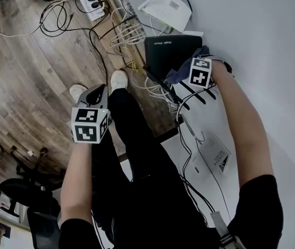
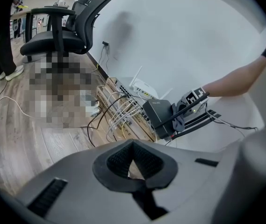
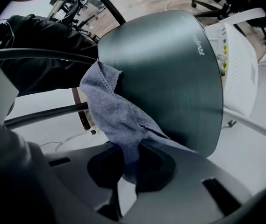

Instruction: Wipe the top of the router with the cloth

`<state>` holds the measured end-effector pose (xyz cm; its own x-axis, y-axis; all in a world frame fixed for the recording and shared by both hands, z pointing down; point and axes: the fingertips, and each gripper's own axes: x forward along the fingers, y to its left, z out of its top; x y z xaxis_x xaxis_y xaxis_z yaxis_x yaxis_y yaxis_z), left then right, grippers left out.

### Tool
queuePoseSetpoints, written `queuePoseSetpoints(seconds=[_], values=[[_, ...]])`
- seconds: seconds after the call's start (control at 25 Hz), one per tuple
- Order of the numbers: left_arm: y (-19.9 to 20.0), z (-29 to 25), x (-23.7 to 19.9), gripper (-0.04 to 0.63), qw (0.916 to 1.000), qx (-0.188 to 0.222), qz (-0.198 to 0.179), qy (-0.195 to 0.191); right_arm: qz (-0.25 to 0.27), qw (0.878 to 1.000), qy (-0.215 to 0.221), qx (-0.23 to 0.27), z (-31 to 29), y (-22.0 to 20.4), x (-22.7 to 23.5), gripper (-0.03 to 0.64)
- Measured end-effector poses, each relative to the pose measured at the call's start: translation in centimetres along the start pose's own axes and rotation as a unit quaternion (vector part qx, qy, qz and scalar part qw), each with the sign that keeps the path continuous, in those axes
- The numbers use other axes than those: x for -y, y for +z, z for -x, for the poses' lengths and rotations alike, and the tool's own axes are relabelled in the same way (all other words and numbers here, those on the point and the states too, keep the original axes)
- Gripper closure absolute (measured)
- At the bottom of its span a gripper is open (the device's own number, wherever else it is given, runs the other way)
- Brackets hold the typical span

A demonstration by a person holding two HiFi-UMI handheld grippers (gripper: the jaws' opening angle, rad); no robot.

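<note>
A black router (image 1: 169, 52) lies flat on the white table (image 1: 271, 45), its dark glossy top (image 3: 170, 69) filling the right gripper view. A blue-grey cloth (image 3: 116, 113) lies bunched on the near left part of that top. My right gripper (image 3: 130, 169) is shut on the cloth and presses it against the router; in the head view the cloth (image 1: 180, 73) shows just left of this gripper (image 1: 188, 72). My left gripper (image 1: 96, 94) hangs over the floor beside the person's legs, away from the router, shut (image 2: 133, 164) with nothing in it.
A white router (image 1: 165, 7) stands just beyond the black one. Black antennas (image 1: 196, 95) stick out toward me. A white adapter (image 1: 214, 154) and cables lie on the table; tangled cables and a power strip (image 1: 89, 0) lie on the wooden floor. An office chair (image 2: 60, 36) stands farther off.
</note>
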<state>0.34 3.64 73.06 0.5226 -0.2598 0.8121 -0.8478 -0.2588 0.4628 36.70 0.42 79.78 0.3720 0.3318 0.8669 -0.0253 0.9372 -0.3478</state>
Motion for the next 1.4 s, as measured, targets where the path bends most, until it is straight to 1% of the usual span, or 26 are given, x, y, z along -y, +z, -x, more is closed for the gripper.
queuePoseSetpoints(seconds=[0.12,0.2,0.28,0.36,0.44,0.48,0.52,0.56,0.68,0.76,0.84,0.92,1.04,1.12,1.16,1.2,1.28,1.4], values=[[-0.2,0.2,-0.2,0.598,1.0000,0.002,0.002,0.001,0.009,1.000,-0.008,-0.009,0.2,0.5,0.0,0.595],[-0.3,0.5,-0.3,0.598,1.0000,0.003,0.006,0.002,0.035,0.999,-0.026,0.001,0.8,1.7,-0.1,0.595],[-0.4,0.7,-0.2,0.598,1.0000,0.003,0.006,0.001,0.070,0.996,-0.046,0.037,1.9,4.1,-0.5,0.595],[-0.4,1.0,-0.3,0.598,1.0000,0.001,0.003,0.002,0.099,0.988,-0.070,0.096,3.4,7.4,-0.7,0.595],[-0.4,1.3,-0.5,0.598,1.0000,0.001,0.000,0.002,0.117,0.973,-0.106,0.168,5.3,10.9,-0.6,0.595],[-0.3,1.5,-0.7,0.598,1.0000,0.001,0.000,0.003,0.125,0.965,-0.124,0.192,6.1,12.3,-0.5,0.595],[-0.1,1.7,-0.8,0.598,1.0000,0.002,0.000,0.004,0.131,0.961,-0.135,0.201,6.5,13.1,-0.4,0.595],[0.1,1.9,-1.0,0.598,1.0000,0.004,-0.001,0.006,0.133,0.961,-0.138,0.201,6.6,13.5,-0.3,0.595],[0.6,2.7,-1.4,0.598,0.9999,0.009,-0.005,0.009,0.129,0.963,-0.129,0.199,6.6,13.4,-0.4,0.595],[1.2,3.4,-1.5,0.597,0.9998,0.011,-0.011,0.012,0.111,0.962,-0.140,0.205,6.8,13.4,-0.2,0.595],[2.0,4.1,-1.7,0.598,0.9996,0.017,-0.016,0.018,0.063,0.958,-0.165,0.226,7.8,13.3,0.7,0.595],[3.1,5.3,-2.0,0.598,0.9991,0.027,-0.015,0.028,0.010,0.947,-0.190,0.258,9.6,13.2,1.5,0.595],[5.6,7.8,-2.2,0.598,0.9974,0.051,-0.012,0.050,-0.052,0.925,-0.230,0.299,13.2,12.3,2.6,0.594],[8.0,9.9,-1.5,0.598,0.9953,0.076,-0.007,0.060,-0.095,0.903,-0.257,0.330,16.4,11.1,3.0,0.595],[9.4,11.2,-1.0,0.598,0.9938,0.091,-0.004,0.063,-0.123,0.889,-0.270,0.348,18.3,10.5,3.2,0.594],[10.9,12.6,-0.5,0.598,0.9921,0.107,-0.001,0.066,-0.153,0.873,-0.282,0.367,20.3,9.8,3.3,0.595],[13.7,15.8,0.8,0.598,0.9881,0.135,0.006,0.074,-0.211,0.836,-0.301,0.407,24.7,8.6,3.1,0.594],[17.3,20.9,3.2,0.598,0.9810,0.168,0.022,0.094,-0.272,0.780,-0.325,0.461,31.4,6.8,1.2,0.594]])
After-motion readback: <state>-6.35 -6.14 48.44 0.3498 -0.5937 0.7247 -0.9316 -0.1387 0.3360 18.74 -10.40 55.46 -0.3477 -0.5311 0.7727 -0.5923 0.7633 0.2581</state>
